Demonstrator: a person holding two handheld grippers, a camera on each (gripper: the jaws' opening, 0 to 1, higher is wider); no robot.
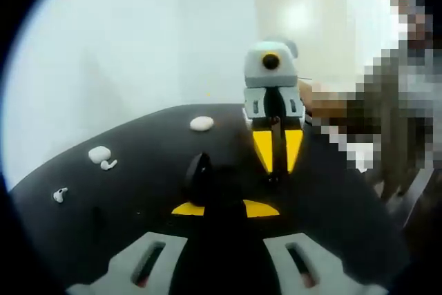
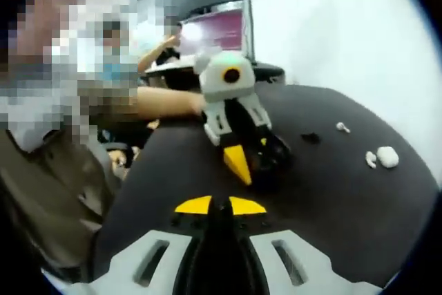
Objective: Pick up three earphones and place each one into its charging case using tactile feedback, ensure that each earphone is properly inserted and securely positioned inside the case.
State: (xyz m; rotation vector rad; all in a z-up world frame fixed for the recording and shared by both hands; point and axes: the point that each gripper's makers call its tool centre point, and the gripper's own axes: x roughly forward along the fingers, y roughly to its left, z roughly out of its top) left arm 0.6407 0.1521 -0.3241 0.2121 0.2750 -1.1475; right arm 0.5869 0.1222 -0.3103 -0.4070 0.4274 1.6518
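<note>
- Step in hand, as I judge it: seating an earphone in the black rounded charging case, which the left tongs pinch between yellow-padded tips, over the dark round bench.
- The right tongs are pressed together, tips all but touching; whether they pinch an earphone I cannot tell (anything there is too small to see).
- Left of the case lie a small white earphone near, a white case with an earphone touching it mid-bench, and a white oval case far.
- Next move likely calls for pressing gently until the earphone seats.
- Both tongs face each other low over the bench; a person's forearm reaches behind the left one.
</note>
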